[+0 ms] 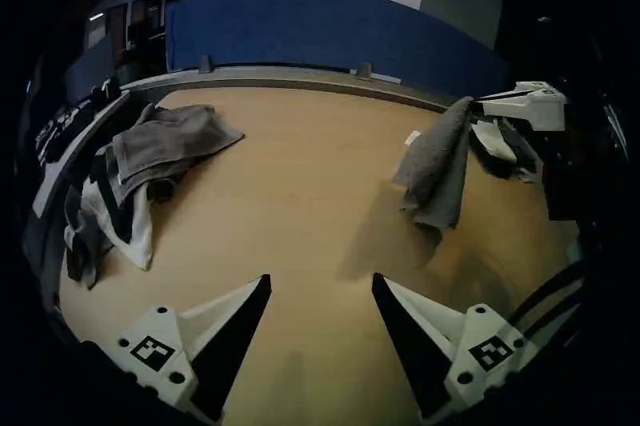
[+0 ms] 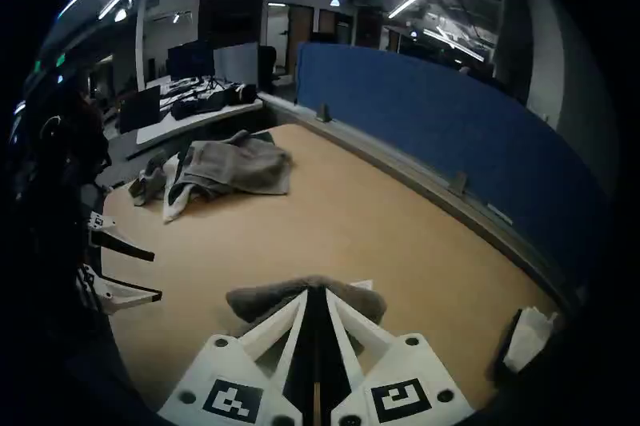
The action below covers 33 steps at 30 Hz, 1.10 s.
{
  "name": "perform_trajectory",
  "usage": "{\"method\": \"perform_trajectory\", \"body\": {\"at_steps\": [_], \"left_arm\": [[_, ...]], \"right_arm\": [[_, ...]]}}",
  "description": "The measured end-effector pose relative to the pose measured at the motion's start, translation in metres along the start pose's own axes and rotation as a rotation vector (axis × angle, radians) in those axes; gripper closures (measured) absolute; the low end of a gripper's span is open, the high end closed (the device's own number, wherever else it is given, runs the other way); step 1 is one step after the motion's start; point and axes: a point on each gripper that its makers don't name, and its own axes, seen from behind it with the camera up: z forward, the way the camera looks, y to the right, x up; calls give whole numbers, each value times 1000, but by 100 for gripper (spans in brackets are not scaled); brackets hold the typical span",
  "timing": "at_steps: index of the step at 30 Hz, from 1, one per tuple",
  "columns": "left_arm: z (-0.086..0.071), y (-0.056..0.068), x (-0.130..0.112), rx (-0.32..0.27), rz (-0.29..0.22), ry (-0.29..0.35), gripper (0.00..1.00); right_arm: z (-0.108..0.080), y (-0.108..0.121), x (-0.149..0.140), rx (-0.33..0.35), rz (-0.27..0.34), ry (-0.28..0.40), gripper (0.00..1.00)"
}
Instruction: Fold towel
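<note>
The right gripper (image 2: 318, 292) was clamped on the towel (image 1: 436, 166), which hung limp over the table (image 1: 304, 170), far right. The left gripper (image 1: 320, 286) stood apart. Soft, light cloth; a free corner seemed the best hold.

The left gripper (image 1: 320, 298) hovers low over the tabletop (image 1: 320, 170), its fingers (image 1: 240, 330) spread wide with nothing between them. The right gripper (image 2: 318, 292) is held higher, fingers (image 2: 272, 332) pressed together on the edge of a gray towel (image 1: 438, 166), which hangs from them.
</note>
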Motion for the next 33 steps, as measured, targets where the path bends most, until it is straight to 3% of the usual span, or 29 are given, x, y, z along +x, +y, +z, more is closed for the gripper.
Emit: {"method": "perform_trajectory", "body": {"at_steps": [20,33], "left_arm": [[-1,8,7,-15,18,4,6],[4,21,8,-35,42,-1,6]], "right_arm": [[-16,14,8,-36,44,33,99],[-53,57,-10,-115,97,31,100]]}}
